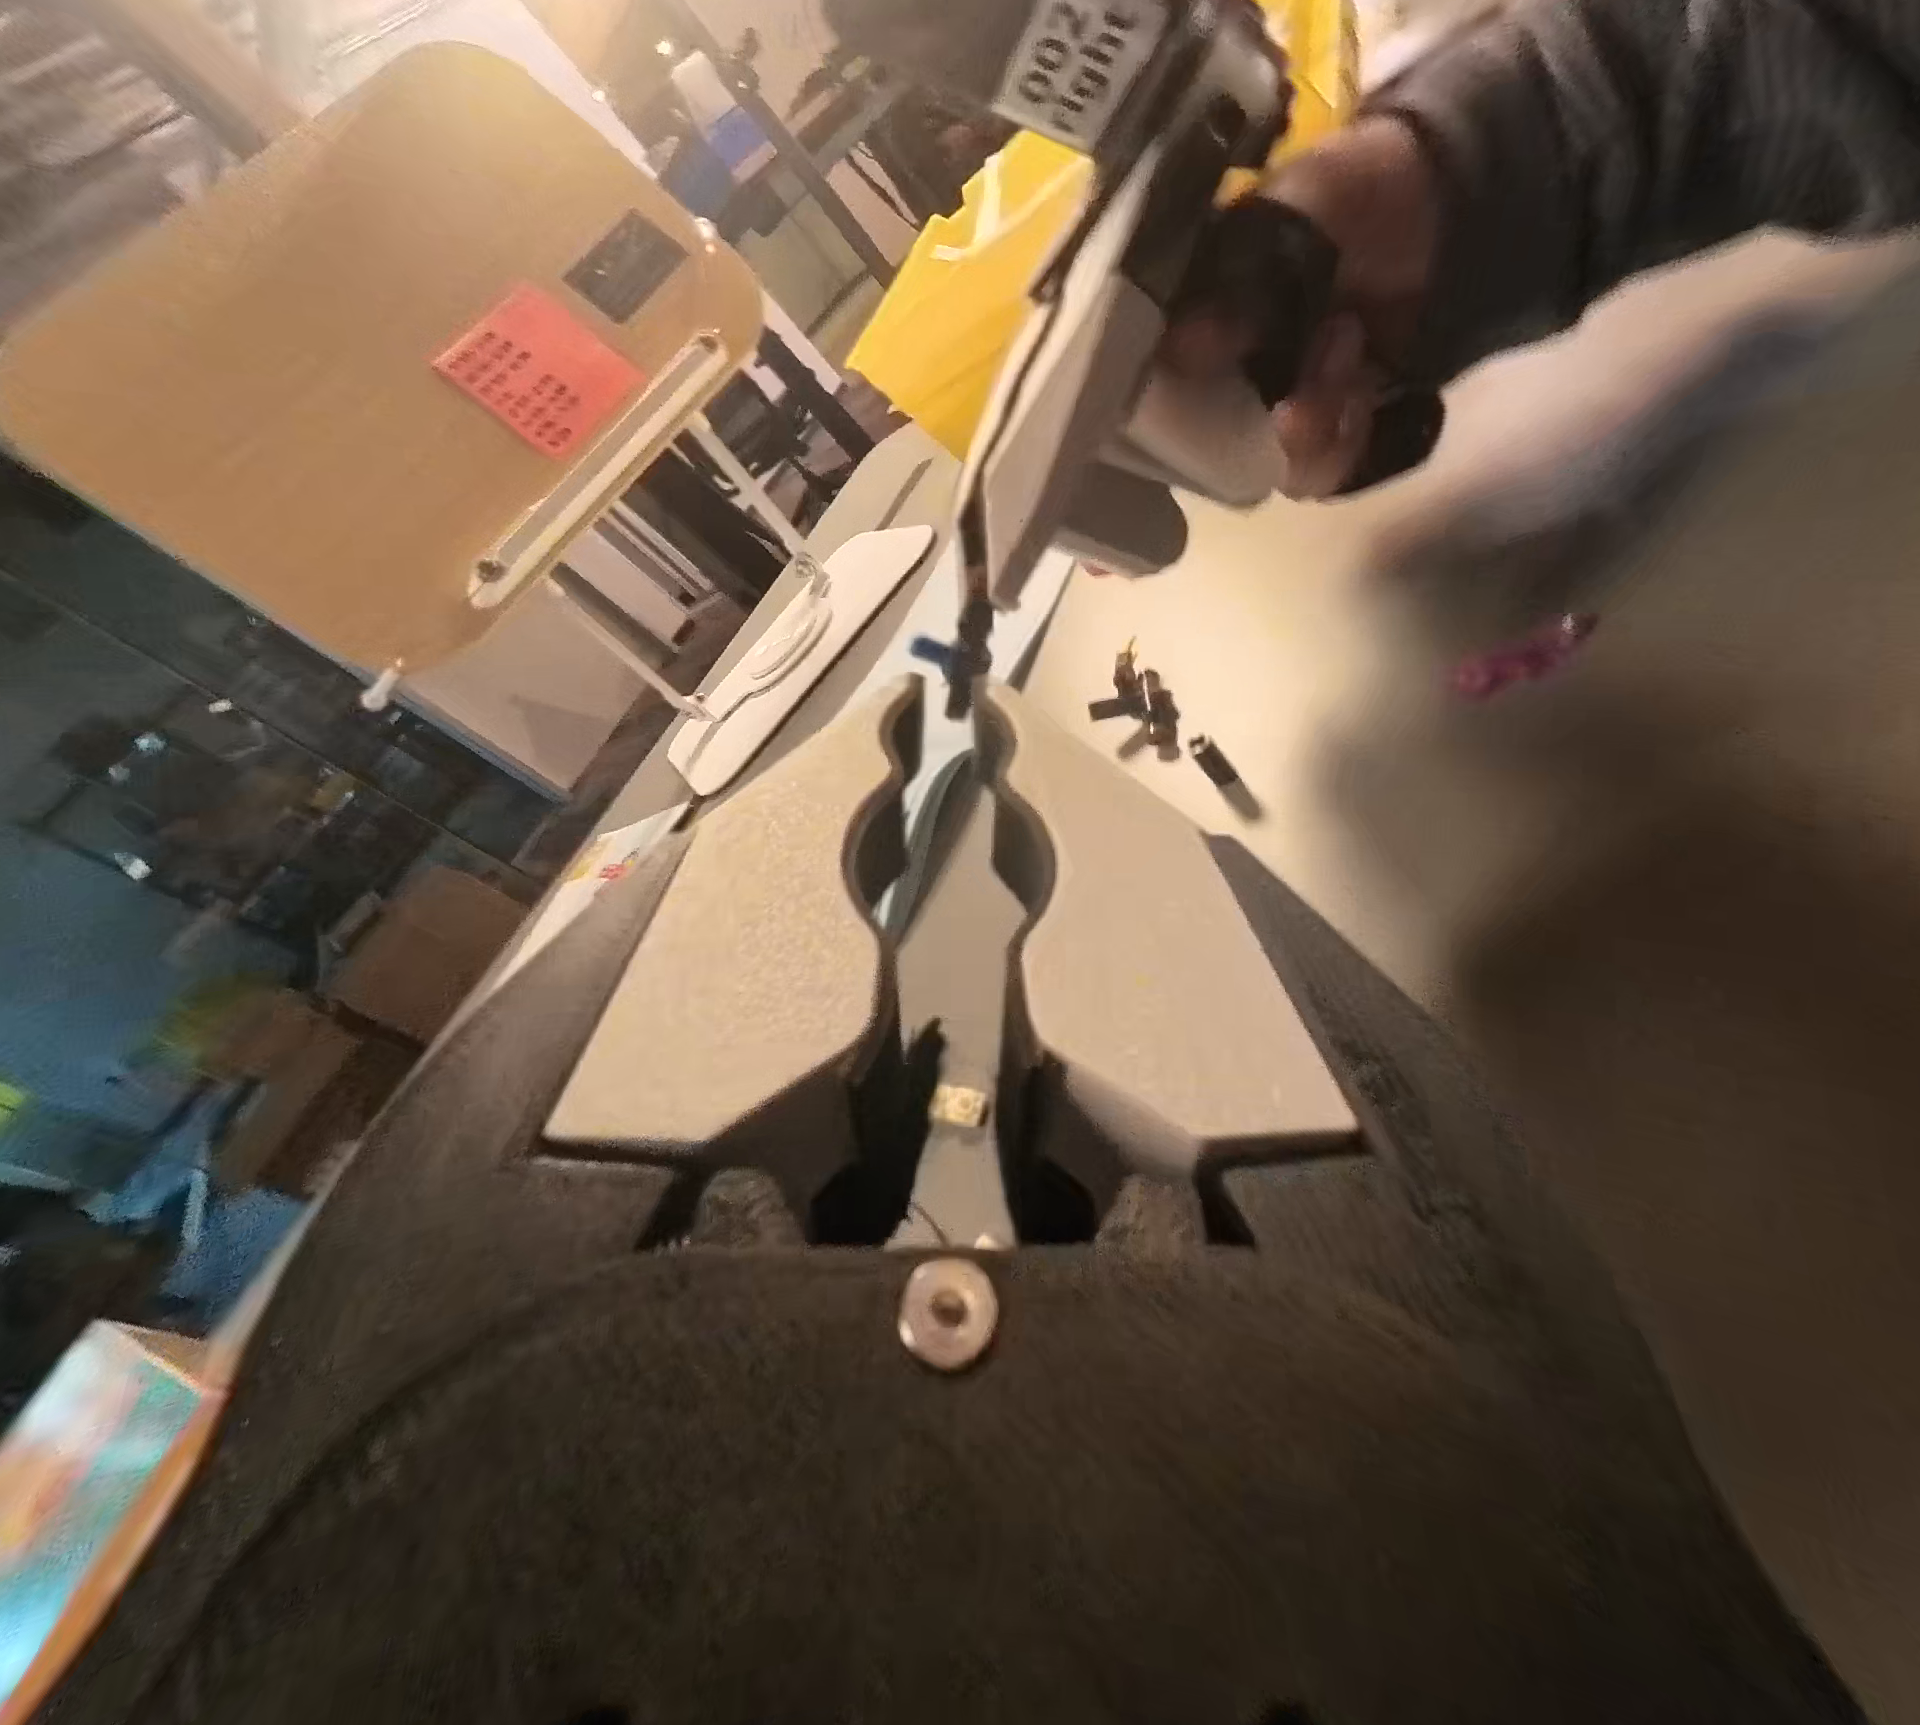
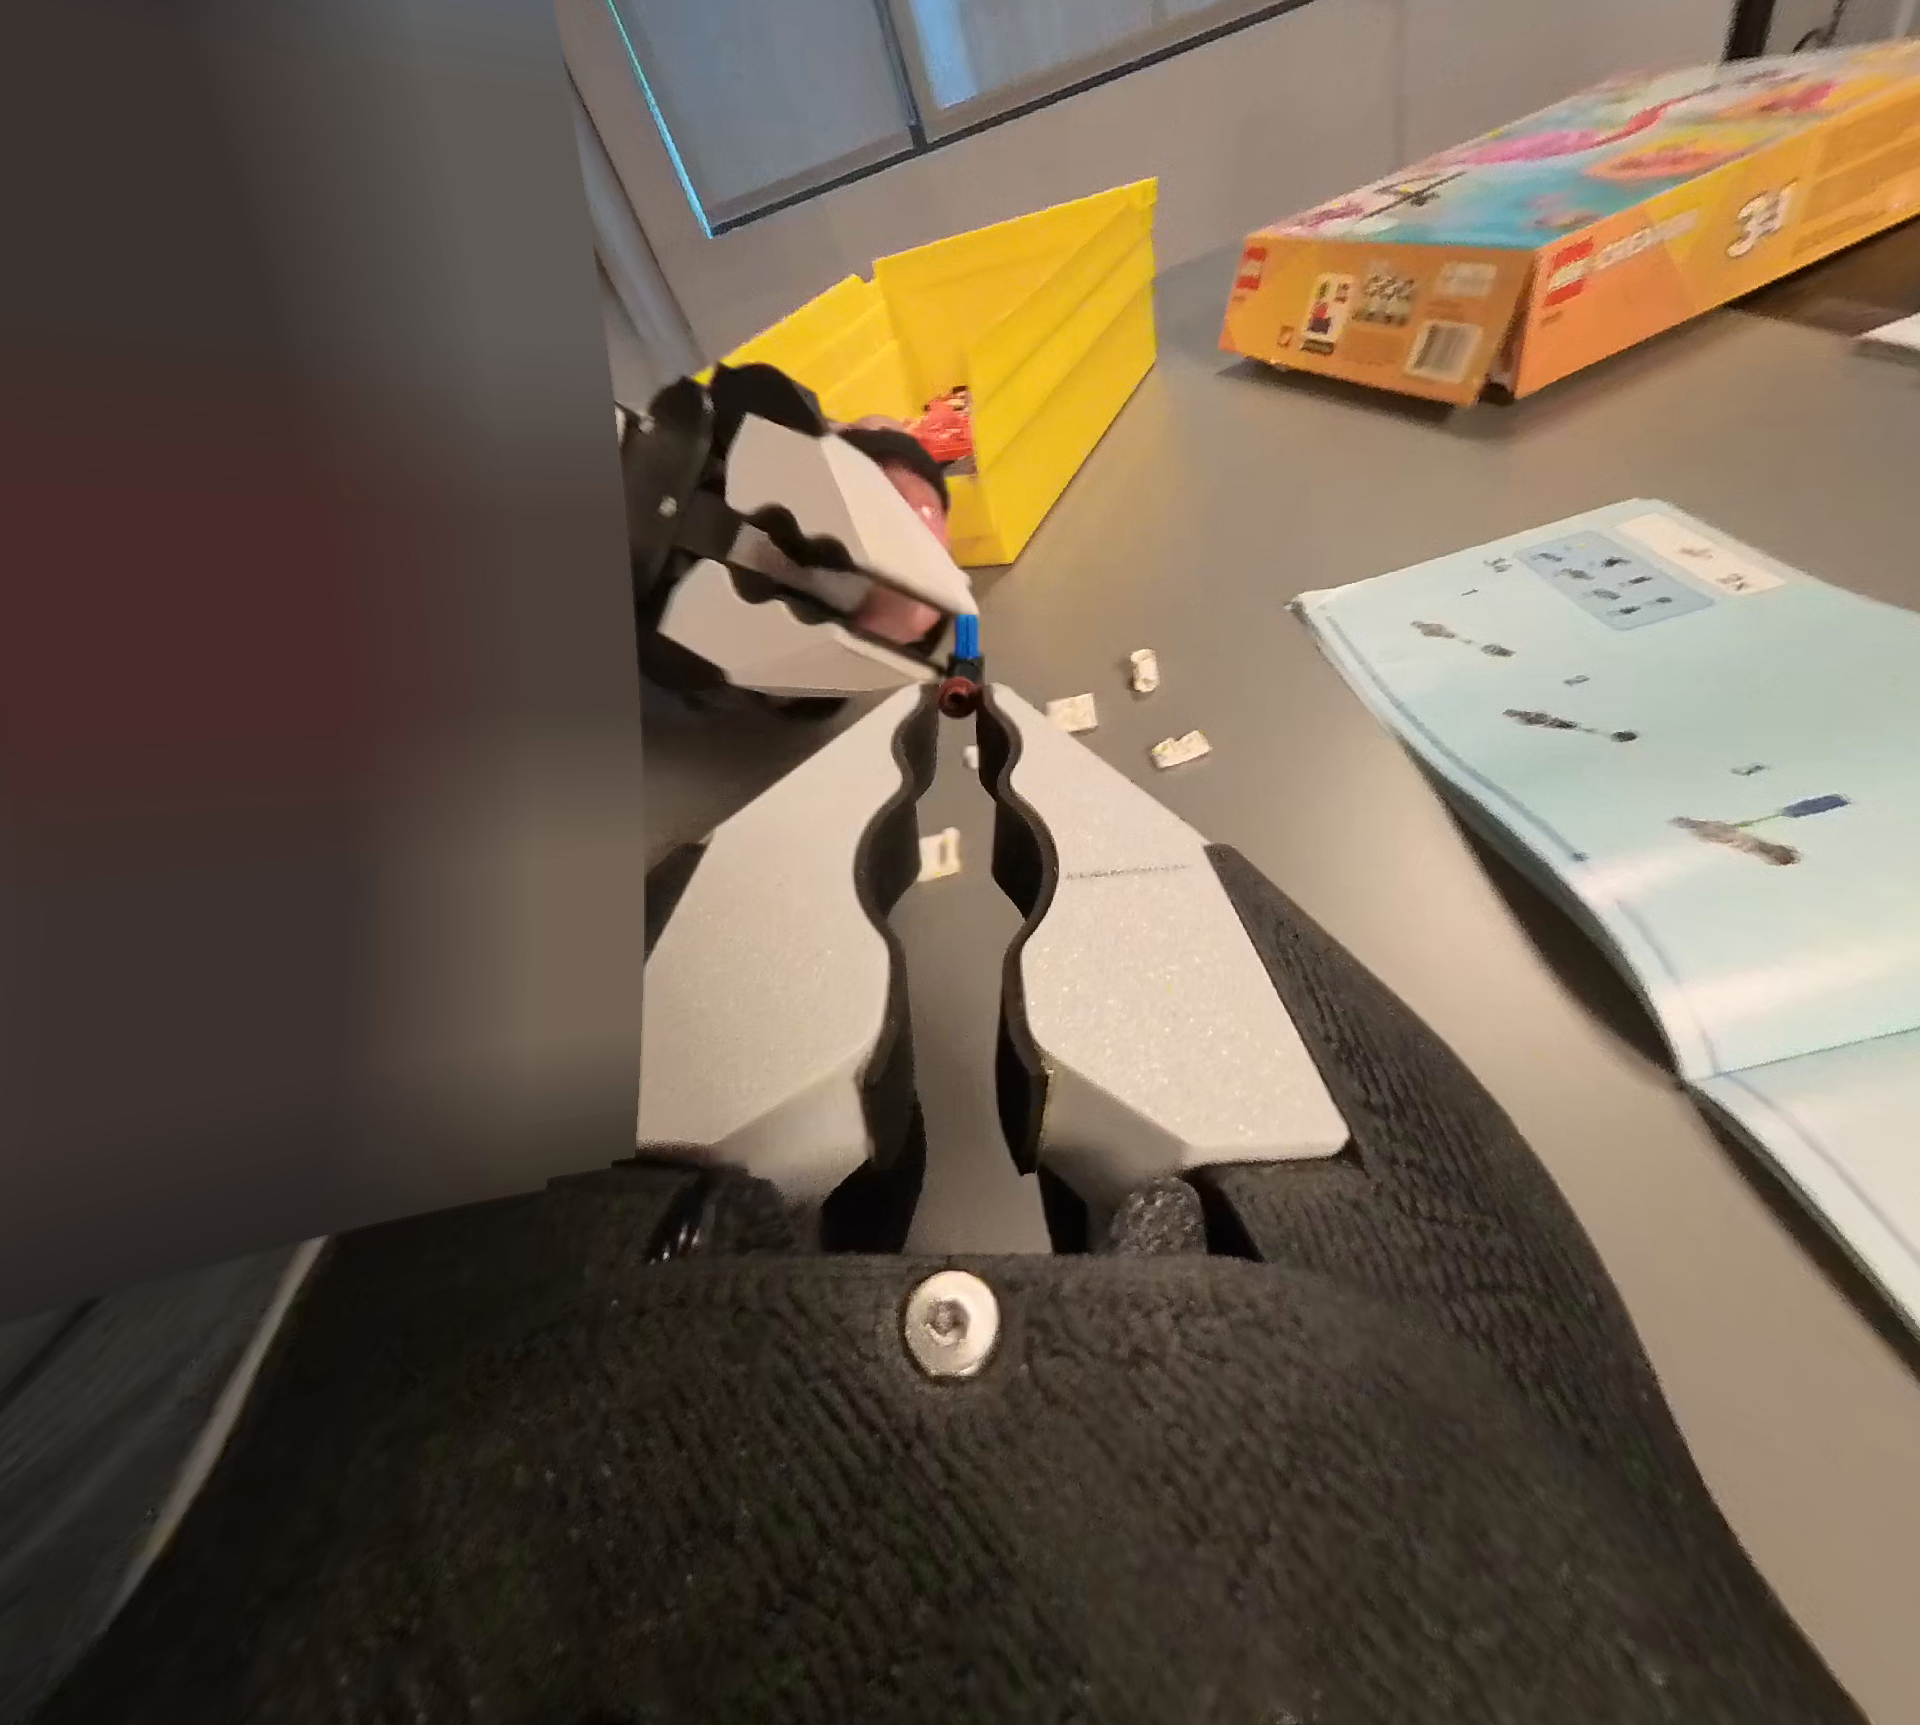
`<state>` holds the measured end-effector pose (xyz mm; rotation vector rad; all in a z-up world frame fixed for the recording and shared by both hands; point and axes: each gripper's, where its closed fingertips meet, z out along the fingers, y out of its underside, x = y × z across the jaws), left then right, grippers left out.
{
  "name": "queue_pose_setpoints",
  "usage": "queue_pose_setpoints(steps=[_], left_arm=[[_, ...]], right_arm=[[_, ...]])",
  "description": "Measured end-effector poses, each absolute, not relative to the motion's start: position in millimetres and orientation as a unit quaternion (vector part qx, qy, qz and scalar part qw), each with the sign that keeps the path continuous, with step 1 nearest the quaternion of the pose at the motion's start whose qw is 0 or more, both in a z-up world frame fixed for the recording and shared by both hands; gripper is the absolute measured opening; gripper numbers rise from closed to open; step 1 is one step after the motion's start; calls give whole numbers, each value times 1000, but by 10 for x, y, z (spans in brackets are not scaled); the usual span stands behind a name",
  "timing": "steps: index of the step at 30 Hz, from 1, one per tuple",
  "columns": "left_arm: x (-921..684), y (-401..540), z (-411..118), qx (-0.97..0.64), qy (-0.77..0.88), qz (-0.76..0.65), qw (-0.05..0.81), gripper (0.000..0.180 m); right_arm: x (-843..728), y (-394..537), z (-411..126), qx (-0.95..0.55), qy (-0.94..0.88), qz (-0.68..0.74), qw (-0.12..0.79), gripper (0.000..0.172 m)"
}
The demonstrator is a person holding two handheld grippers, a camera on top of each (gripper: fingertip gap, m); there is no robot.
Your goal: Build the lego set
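- The right gripper (image 2: 961,701) pinches a small dark reddish-brown round piece (image 2: 958,699) at its very fingertips, jaws narrow, pads pressing on either side.
- The left gripper (image 2: 951,645) is closed on a black piece with a blue pin (image 2: 967,633), which stands just above the brown piece, nearly touching.
- To do this well, the two pieces' axes should probably line up before any push, with pressure straight and gentle, since both grips are at the fingertips and could slip.
- White bricks (image 2: 1181,748) lie scattered on the grey table (image 2: 1299,470) just beyond.
- Farther out lie an instruction booklet (image 2: 1683,740), a yellow bin (image 2: 1039,345) and an orange box (image 2: 1558,252).
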<state>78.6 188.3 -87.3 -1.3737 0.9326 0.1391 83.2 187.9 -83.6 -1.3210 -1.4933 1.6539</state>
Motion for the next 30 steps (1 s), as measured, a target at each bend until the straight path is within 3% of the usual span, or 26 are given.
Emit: queue_pose_setpoints(steps=[1, 4, 8, 13, 21, 30], left_arm=[[788, 1888, -833, -618, 395, 43, 678, 16], [746, 1934, -713, -651, 308, -38, 693, 36], [709, 1995, -648, -683, 178, -207, 677, 47], [714, 2029, -701, -691, 124, -322, 635, 47], [790, 2010, -780, -697, 142, -342, 614, 36], [789, 1974, -835, -696, 166, -383, 584, 30]], right_arm=[[817, 1902, -835, -489, -559, 602, 293, 6], [771, 2016, -814, -481, -573, 540, 385, 6], [758, 2110, -698, -435, -590, 434, 524, 6], [736, 2063, -701, -352, -639, 280, 624, 6], [672, 1944, -778, -266, -676, 153, 670, 6], [661, 1879, -815, -247, -685, 146, 670, 8]])
